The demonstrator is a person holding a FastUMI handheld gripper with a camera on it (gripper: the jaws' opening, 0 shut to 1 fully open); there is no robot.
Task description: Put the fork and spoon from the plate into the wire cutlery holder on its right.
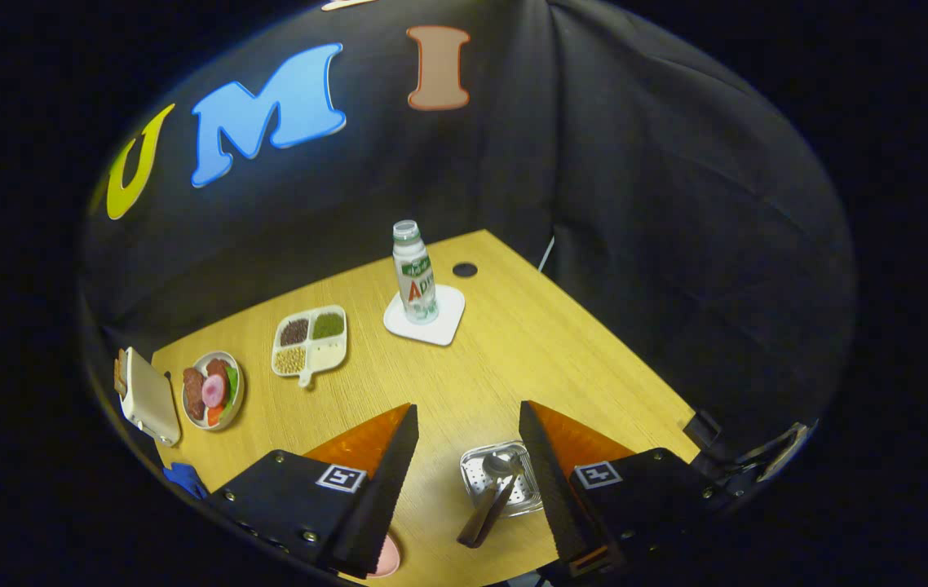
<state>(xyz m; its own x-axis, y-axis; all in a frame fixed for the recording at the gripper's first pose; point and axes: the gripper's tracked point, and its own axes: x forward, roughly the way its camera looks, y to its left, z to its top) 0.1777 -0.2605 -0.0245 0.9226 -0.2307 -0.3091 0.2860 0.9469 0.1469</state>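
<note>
Between the fingers: wooden table [513, 359], nothing held
Gripper [468, 424]: fingers spread wide apart, empty, hanging above the table
Cutlery holder [505, 481]: shiny perforated metal, squarish, just beside the right finger
Utensil [488, 501]: dark handle leaning out of the holder, rounded metal head inside; spoon or fork, cannot tell
Plate [387, 558]: pink rim peeking from under the left finger
Beyond: bottle [415, 273] upright on a white coaster [444, 326]; divided tray [309, 342] of beans; food dish [213, 390]; toaster [146, 398]

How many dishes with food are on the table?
2: a round plate beside the toaster, and a divided tray farther along toward the bottle. The open gripper may hide more.
</note>
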